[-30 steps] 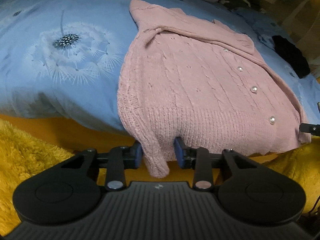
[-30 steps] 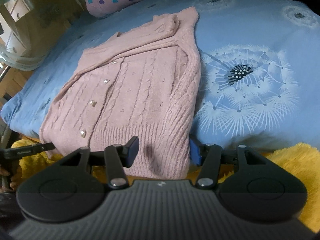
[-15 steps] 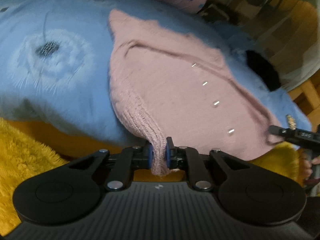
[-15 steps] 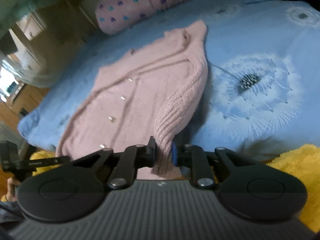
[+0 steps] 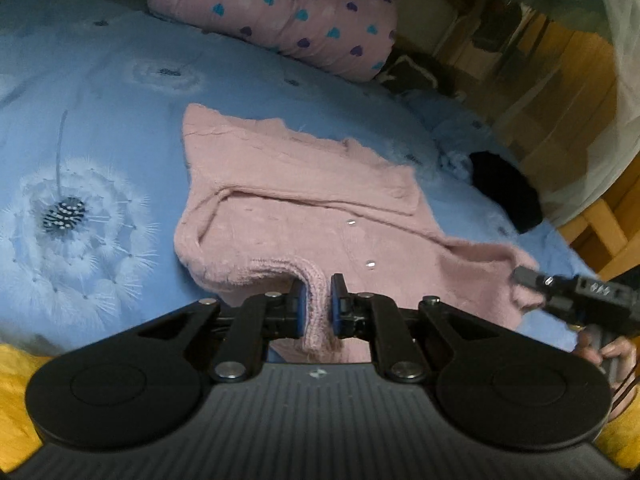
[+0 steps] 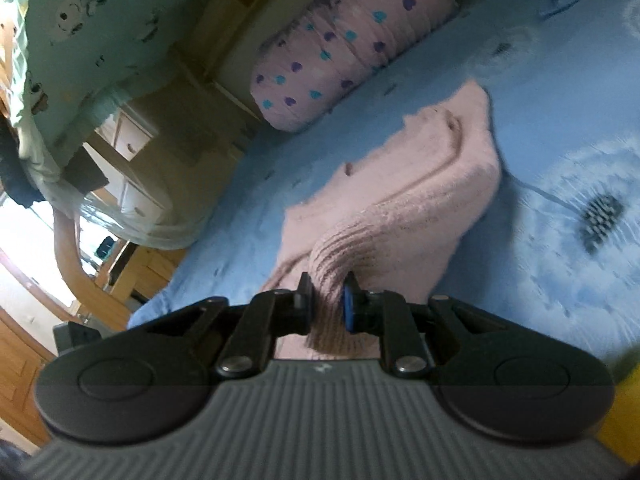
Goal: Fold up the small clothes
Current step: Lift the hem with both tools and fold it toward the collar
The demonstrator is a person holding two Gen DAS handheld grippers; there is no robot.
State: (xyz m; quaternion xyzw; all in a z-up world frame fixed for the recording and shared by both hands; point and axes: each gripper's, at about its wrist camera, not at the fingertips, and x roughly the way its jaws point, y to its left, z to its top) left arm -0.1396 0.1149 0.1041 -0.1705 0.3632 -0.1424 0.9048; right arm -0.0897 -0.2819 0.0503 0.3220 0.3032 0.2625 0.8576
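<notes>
Cardigan (image 5: 304,216) hem pinched at both near corners and lifted off the bed (image 5: 100,120), ready for the bottom-to-top fold.

Pink and knitted, it lies spread ahead of both tools on the blue dandelion-print bed, its collar at the far end toward the heart-print pillow (image 5: 280,20). The left tool (image 5: 316,304) is closed narrow on the ribbed hem at one corner, the knit bunched between its pads; the right tool (image 6: 326,304) likewise clamps the hem at the other corner, and its tip shows off to the right in the left view. Both have just been closing onto the fabric. The step in hand looks like raising the hem. Next, I judge, both tools should carry it forward together, level and evenly spaced, and lay it near the collar without dragging the rest.
</notes>
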